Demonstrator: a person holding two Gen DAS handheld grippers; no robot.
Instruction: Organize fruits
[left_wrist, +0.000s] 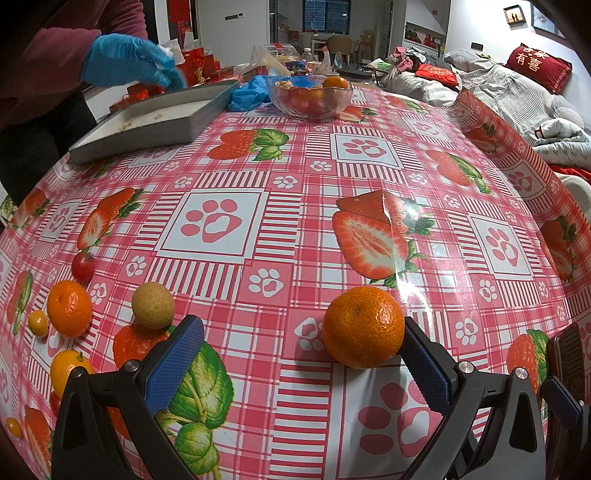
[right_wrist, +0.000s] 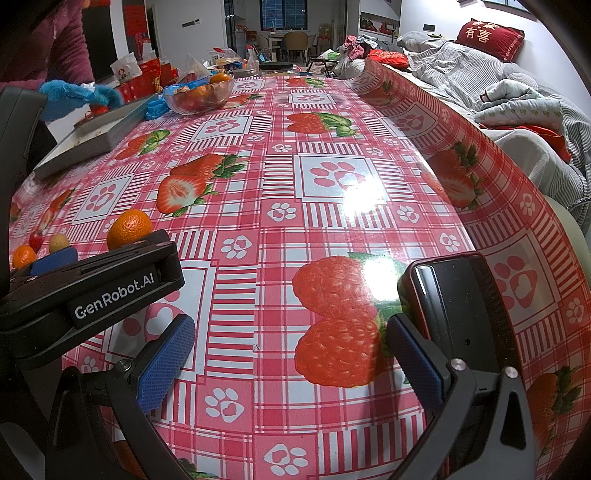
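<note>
My left gripper (left_wrist: 303, 354) is open and low over the table. A large mandarin (left_wrist: 364, 326) rests on the cloth between its blue pads, close against the right one. Left of it lie a tan round fruit (left_wrist: 153, 304), another mandarin (left_wrist: 69, 308), a small red fruit (left_wrist: 83, 266) and some small orange fruits (left_wrist: 38, 324). A glass bowl (left_wrist: 308, 107) with fruit stands at the far side. My right gripper (right_wrist: 291, 362) is open over bare cloth with nothing between its fingers. The same large mandarin (right_wrist: 129, 229) shows beyond the left gripper's black body (right_wrist: 110, 291).
A grey tray (left_wrist: 155, 118) sits at the far left, with a person's blue-gloved hand (left_wrist: 129, 61) over it. A phone in a red case (right_wrist: 454, 306) lies by my right finger. The tablecloth edge (right_wrist: 443, 122) curls up on the right, beside bedding.
</note>
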